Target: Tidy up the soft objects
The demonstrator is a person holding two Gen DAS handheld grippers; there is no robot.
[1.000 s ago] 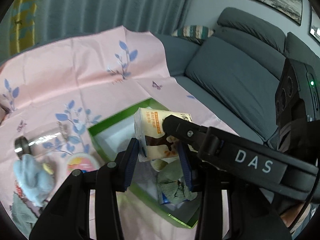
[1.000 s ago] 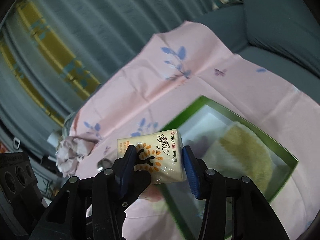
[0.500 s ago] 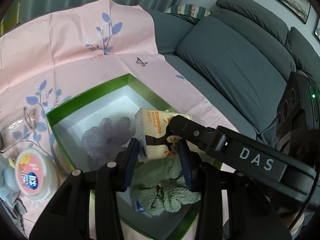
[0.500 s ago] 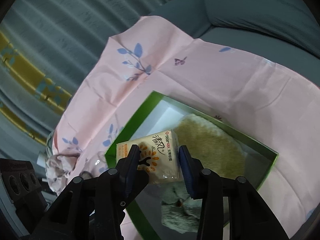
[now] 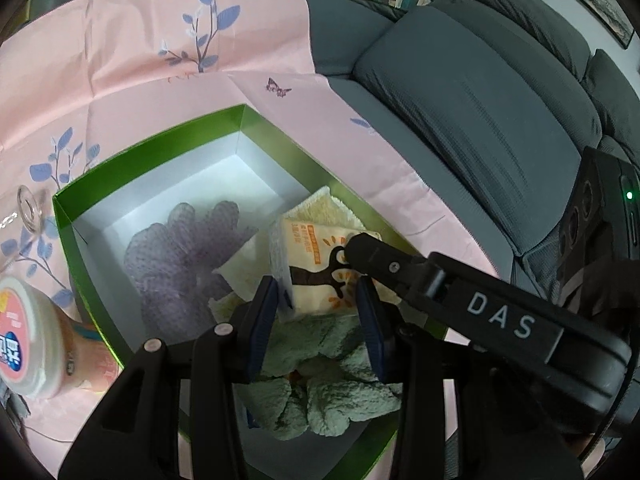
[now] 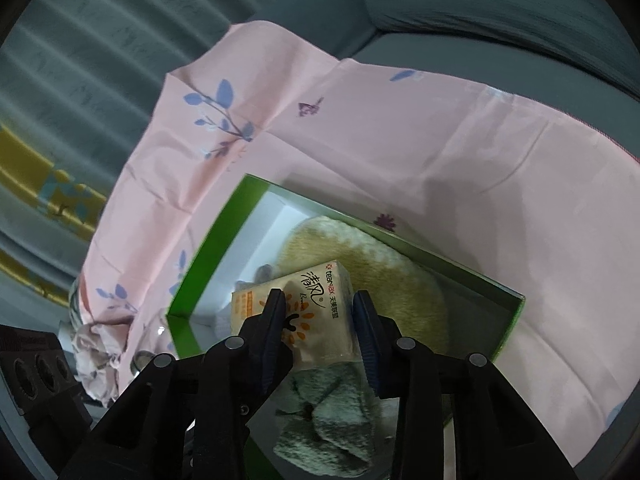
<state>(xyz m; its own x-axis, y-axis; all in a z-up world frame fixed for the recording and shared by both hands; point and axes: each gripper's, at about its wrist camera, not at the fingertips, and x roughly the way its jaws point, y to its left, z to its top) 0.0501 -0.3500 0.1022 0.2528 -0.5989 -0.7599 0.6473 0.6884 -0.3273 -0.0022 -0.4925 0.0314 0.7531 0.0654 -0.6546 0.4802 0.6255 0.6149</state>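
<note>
Soft tissue pack (image 5: 316,276), seemingly clamped by both the left hand-held gripper (image 5: 320,312) and the right hand-held gripper (image 6: 318,320), may crush or slip beside the green box (image 5: 152,148).

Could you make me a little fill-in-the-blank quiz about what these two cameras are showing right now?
1. Both grippers, left and right, hold one ____ pack.
2. The box has ____ walls.
3. The purple item lying in the box is a ____.
4. The cloth under the box is ____ with blue leaves.

Missing words: tissue; green; glove; pink
</note>
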